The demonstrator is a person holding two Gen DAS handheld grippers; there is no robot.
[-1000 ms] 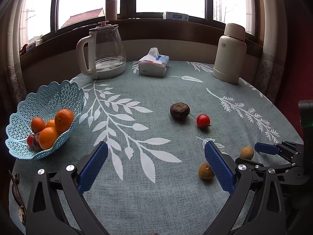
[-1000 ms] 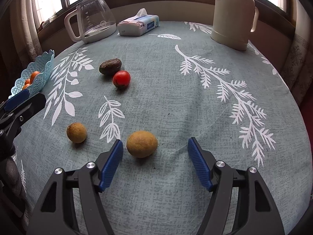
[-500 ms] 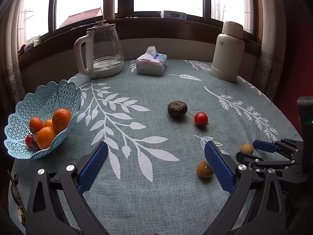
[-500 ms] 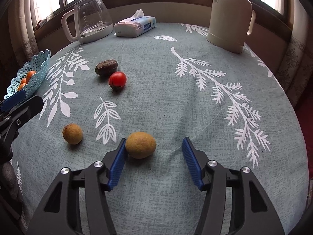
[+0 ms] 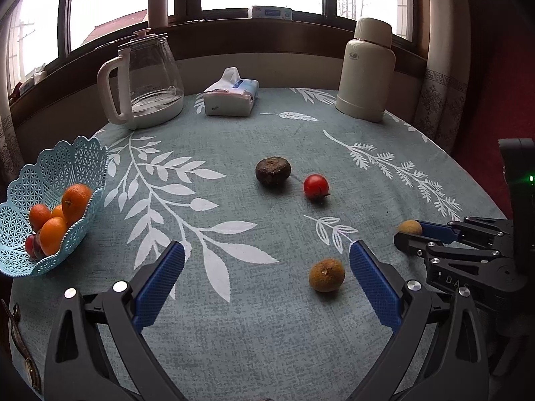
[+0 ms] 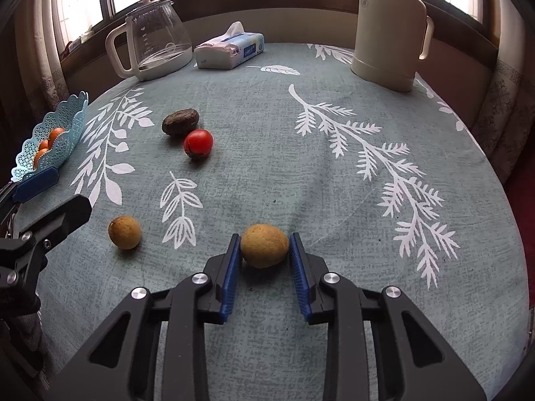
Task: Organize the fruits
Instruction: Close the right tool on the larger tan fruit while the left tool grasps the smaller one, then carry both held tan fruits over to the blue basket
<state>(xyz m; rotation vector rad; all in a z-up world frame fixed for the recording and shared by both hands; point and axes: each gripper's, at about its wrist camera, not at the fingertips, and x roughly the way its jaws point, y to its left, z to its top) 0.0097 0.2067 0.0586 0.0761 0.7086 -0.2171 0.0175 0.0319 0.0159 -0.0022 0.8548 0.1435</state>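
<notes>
The left gripper (image 5: 267, 277) hangs low over the near edge of the table (image 5: 234, 334), its blue-padded fingers (image 5: 157, 284) spread wide with nothing between them, pointing toward the window at 12 o'clock. Seen from its camera, a small brown fruit (image 5: 326, 274) lies on the cloth just inside the right finger, not touched by it. Farther out toward 12 o'clock sit a dark wrinkled fruit (image 5: 273, 170) and, just beside it at 1 o'clock, a red tomato (image 5: 316, 185). The blue basket (image 5: 67, 167) stands at 9 o'clock by the table's edge, holding oranges (image 5: 75, 197) and a darker fruit. At 3 o'clock the right gripper (image 5: 413, 232) comes in level and low, its tips around a yellowish fruit (image 5: 409, 226). At the far side stand a glass kettle (image 5: 147, 77), a tissue pack (image 5: 230, 98) and a cream flask (image 5: 366, 70).

From the right wrist camera, the right gripper (image 6: 264, 245) is drawn in on the yellowish fruit (image 6: 264, 245), which rests on the cloth; both blue pads (image 6: 234, 260) lie against its sides, the fingers angled down toward the table. The small brown fruit (image 6: 124, 232) lies at 9 o'clock, well apart. The tomato (image 6: 198, 142) and the dark fruit (image 6: 180, 121) sit touching at 11 o'clock. The left gripper (image 6: 46, 193) reaches in from the left edge, with the basket (image 6: 63, 130) beyond it.
</notes>
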